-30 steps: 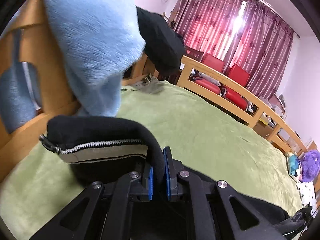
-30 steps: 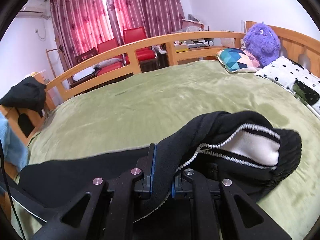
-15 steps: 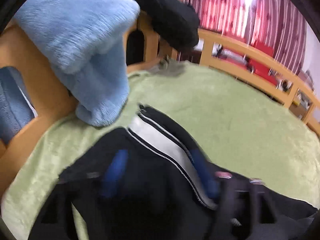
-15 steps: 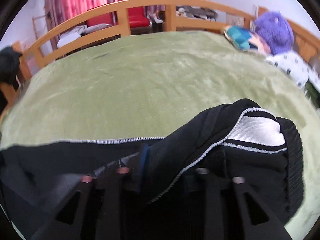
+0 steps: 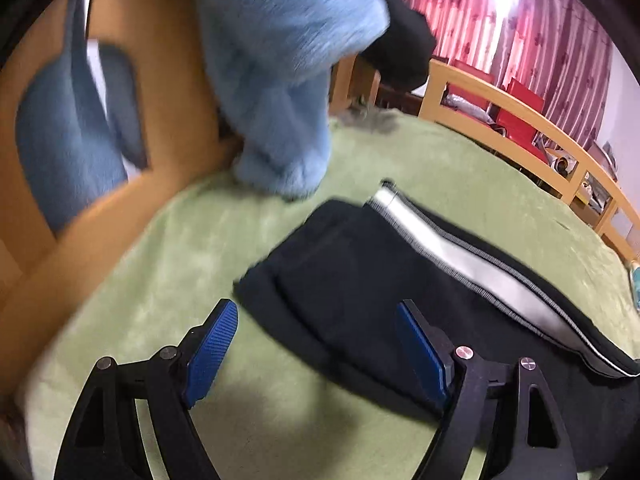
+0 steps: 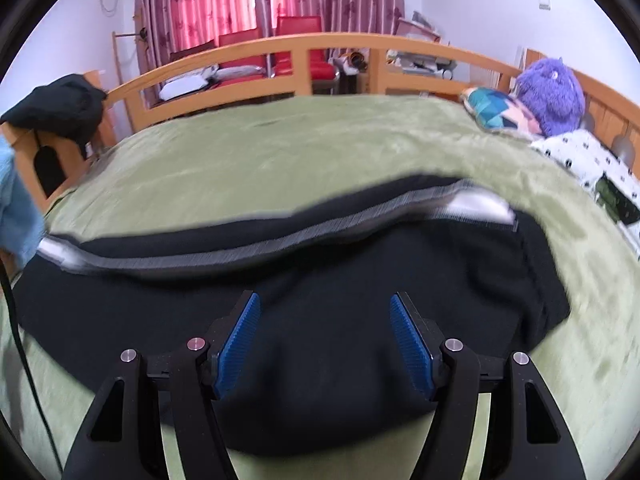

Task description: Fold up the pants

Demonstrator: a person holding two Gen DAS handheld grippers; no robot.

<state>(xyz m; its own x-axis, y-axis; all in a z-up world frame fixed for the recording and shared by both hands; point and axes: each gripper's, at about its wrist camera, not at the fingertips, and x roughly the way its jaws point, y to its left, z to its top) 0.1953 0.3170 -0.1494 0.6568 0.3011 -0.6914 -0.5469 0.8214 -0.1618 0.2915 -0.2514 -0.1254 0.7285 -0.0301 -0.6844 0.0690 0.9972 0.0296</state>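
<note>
Black pants [image 5: 360, 276] with a white side stripe [image 5: 448, 256] lie flat on the green bed cover. My left gripper [image 5: 320, 344] is open and empty, just above one end of the pants. In the right wrist view the pants [image 6: 320, 280] stretch across the bed with the stripe [image 6: 280, 240] along the far edge. My right gripper [image 6: 324, 336] is open and empty over the near edge of the pants.
A light blue garment [image 5: 280, 60] hangs over the wooden bed frame [image 5: 80, 208] at the left end. A black garment [image 6: 56, 108] lies on the frame corner. A purple plush toy [image 6: 552, 92], a patterned cushion [image 6: 492, 112] and a spotted pillow [image 6: 588, 160] sit at the right end.
Both grippers were shut on the pants a second ago. They have opened and let go, and the pants now lie spread flat on the bed.
</note>
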